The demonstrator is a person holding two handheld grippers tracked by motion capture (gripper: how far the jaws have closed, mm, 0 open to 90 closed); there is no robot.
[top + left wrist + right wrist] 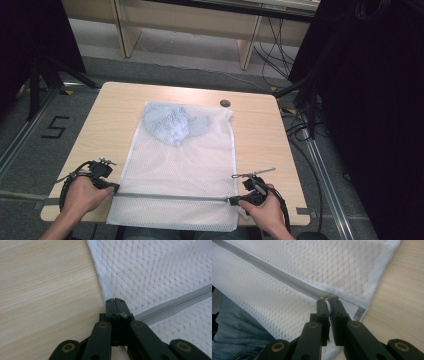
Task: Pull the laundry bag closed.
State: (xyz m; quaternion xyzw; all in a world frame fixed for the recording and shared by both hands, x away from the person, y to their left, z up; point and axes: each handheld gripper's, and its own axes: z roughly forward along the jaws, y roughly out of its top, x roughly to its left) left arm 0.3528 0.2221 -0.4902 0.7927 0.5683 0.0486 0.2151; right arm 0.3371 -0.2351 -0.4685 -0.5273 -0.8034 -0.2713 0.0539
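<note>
A white mesh laundry bag [180,165] lies flat along the wooden table [260,145], and its front end hangs over the near edge. A light blue garment [172,124] is bunched inside at the far end. A grey zipper [170,196] runs across the bag near the front. My left gripper [114,188] [115,300] is shut on the bag's left edge, where the zipper [175,305] ends. At the zipper's right end my right gripper [233,201] [329,300] pinches the small metal zipper pull [325,297], jaws shut.
A small dark round disc [225,103] sits in the tabletop beyond the bag's far right corner. The person's jeans [232,335] lie below the hanging bag end. Black stands and cables [300,120] crowd the floor to the right of the table.
</note>
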